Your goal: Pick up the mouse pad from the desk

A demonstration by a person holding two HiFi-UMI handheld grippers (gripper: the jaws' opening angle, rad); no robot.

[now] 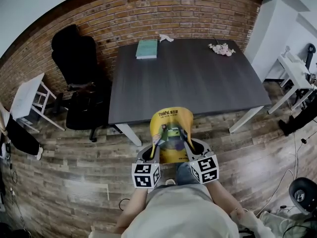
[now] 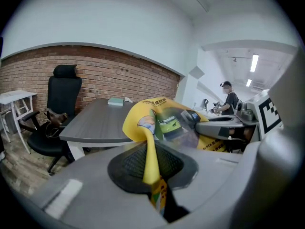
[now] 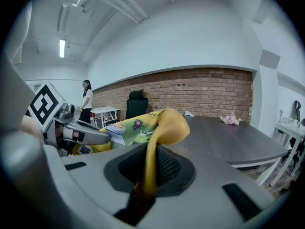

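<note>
Both grippers have it! The left gripper (image 2: 151,171) and right gripper (image 3: 147,171) hold their fingers (image 2: 128,163) clenched on the floppy yellow printed mouse pad (image 1: 171,128). It is lifted clear at the near edge of the dark grey surface (image 1: 198,83), with its long axis pointing toward the surface's far side. The left gripper view catches the teal book (image 2: 116,100) at that far edge. The right gripper view shows the pink flower bunch (image 3: 231,119) instead.

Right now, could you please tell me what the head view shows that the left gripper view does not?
Only the head view shows the pink item on the desk. Only the left gripper view shows a person in the background and ceiling lights. Both show the yellow mouse pad held by the left gripper and the right gripper, the teal book and the black chair.
</note>
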